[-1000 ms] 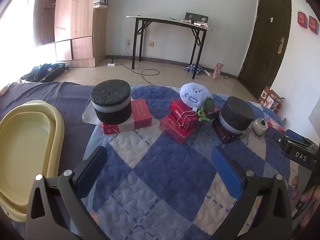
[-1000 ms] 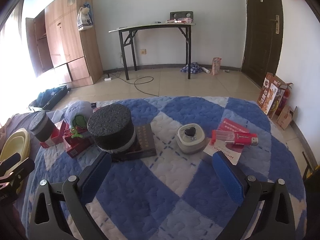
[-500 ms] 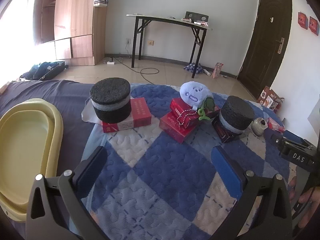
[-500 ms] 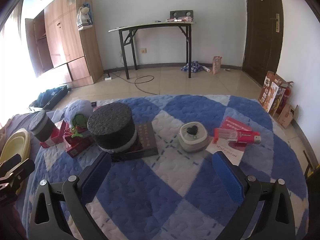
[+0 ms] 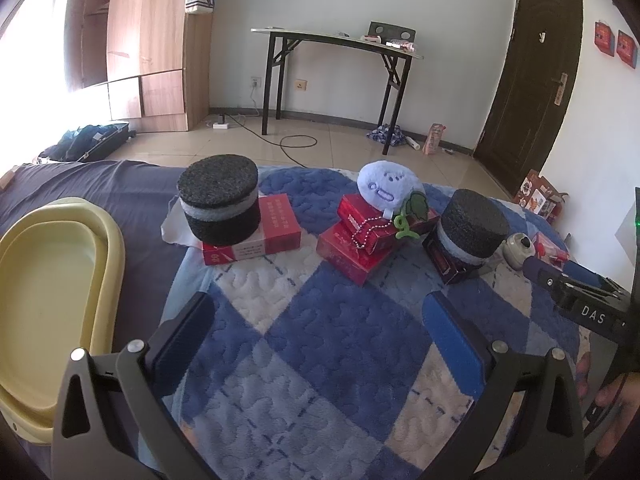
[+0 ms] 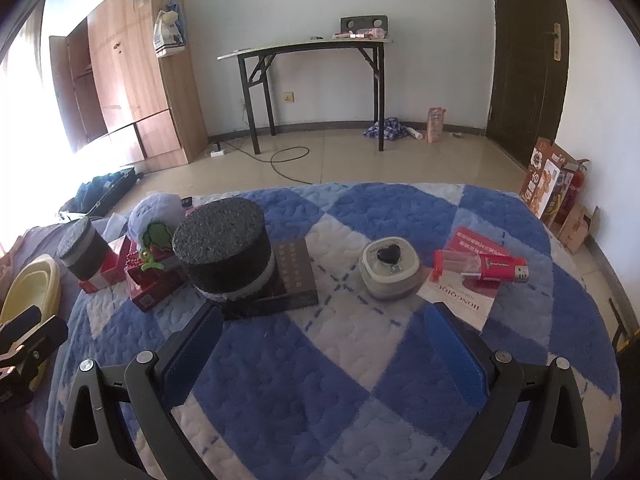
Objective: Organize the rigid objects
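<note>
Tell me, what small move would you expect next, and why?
Probably the right gripper eases forward toward the round grey tin with a black heart. Its blue fingers stand wide open and empty, the tin sits free on the blue-and-white quilted blanket just ahead, and the yellow plastic tub holds nothing visible.

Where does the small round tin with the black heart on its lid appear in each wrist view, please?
Left wrist view: the heart tin sits far right, partly hidden behind the foam cylinder on the dark box.
Right wrist view: the heart tin sits centre, right of that cylinder.
Shared landmark: the black folding table.
</note>
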A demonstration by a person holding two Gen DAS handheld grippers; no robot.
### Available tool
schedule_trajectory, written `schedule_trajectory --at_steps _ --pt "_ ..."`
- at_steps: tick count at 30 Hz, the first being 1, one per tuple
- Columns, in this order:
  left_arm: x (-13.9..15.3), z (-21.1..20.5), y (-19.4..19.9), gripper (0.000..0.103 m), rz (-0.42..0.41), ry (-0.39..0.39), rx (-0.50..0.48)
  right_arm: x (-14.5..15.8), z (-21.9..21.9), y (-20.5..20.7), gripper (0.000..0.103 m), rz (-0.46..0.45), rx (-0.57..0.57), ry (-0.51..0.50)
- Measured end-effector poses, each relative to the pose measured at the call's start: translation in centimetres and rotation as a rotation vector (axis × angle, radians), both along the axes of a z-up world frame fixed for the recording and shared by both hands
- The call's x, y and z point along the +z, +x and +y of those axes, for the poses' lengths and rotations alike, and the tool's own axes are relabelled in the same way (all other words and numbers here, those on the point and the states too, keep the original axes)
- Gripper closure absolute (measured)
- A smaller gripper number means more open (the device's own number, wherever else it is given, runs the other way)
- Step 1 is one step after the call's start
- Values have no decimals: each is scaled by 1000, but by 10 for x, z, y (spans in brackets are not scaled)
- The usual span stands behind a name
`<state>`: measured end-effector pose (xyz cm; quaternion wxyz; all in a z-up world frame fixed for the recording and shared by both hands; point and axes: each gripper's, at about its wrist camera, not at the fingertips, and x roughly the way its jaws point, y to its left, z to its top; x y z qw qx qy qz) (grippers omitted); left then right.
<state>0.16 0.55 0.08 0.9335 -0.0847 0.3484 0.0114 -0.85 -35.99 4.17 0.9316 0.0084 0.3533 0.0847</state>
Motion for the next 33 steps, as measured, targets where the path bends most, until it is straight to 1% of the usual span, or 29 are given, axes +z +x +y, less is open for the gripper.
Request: schedule_trajectory --at_steps 9,11,15,17,19,21,22,24,26,27,28,29,30,31,32,33 --pt "1 1 0 0 -3 -6 -8 2 0 -1 0 -9 -2 5" --pt "4 6 -1 0 -5 -9 5 3 -1 -1 0 -14 -8 9" --pt "15 23 -8 0 -41 -14 48 0 1 0 0 -3 0 15" --pt "18 31 -9 0 -43 -12 67 0 1 0 0 -5 6 23" --pt "25 37 -8 0 -27 -1 59 1 -3 0 0 -17 9 34" --pt "43 41 -6 0 -44 10 12 2 -12 -1 0 -35 2 49" --pt "49 42 -3 0 -48 20 5 1 -18 -1 0 -34 -18 54" --pt "64 47 11 0 -69 40 34 0 -32 -2 0 -35 -56 76" --pt "70 51 30 0 -82 39 49 1 -46 -5 0 -56 -84 90" --pt "69 56 42 0 -76 44 68 3 -56 -7 0 -80 -110 95" --pt "66 60 47 0 -75 53 92 4 -65 -8 0 -97 -139 98" --pt "59 64 47 0 -95 68 123 5 -78 -10 0 -117 -185 105" --pt "51 66 47 0 -120 79 126 4 -86 -11 0 -128 -212 113" --pt "42 67 54 0 -96 101 111 2 -93 -12 0 -132 -232 124" --pt "32 69 63 0 -32 131 110 -1 -98 -12 0 -128 -241 136" --pt "28 70 64 0 -26 136 108 -5 -102 -11 0 -115 -246 143"
